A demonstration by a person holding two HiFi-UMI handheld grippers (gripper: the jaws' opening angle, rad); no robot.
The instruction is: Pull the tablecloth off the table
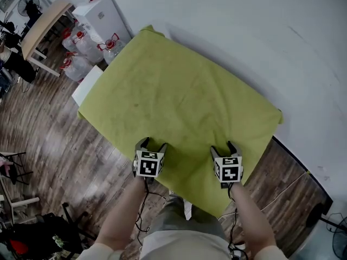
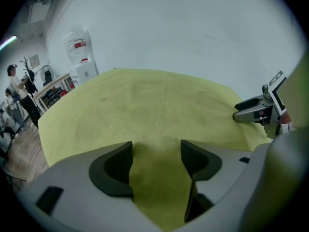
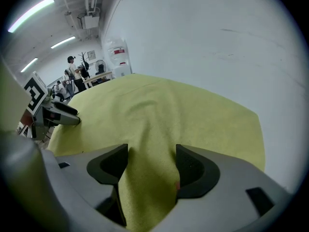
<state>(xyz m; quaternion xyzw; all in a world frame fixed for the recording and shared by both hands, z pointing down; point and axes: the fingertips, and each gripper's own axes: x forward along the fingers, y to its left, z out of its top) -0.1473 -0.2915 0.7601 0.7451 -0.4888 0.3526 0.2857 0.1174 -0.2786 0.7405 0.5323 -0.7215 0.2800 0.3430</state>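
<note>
A yellow-green tablecloth [image 1: 179, 91] covers the whole table, which stands against the white wall. Both grippers sit at its near edge, side by side. My left gripper [image 1: 152, 143] is open, and in the left gripper view [image 2: 157, 153] the cloth lies flat between its wide jaws. My right gripper [image 1: 225, 147] also stands wide; in the right gripper view [image 3: 152, 158] a raised fold of cloth [image 3: 145, 124] runs up between its jaws, but the pads are not clamped on it. The table itself is hidden under the cloth.
Several water bottles [image 1: 81, 45] and a white dispenser [image 1: 103, 15] stand beyond the table's left end, with a wooden table [image 1: 43, 26] behind them. The wall [image 1: 244, 26] runs along the far side. Wooden floor [image 1: 59, 145] lies to my left, where people [image 3: 73, 71] stand far off.
</note>
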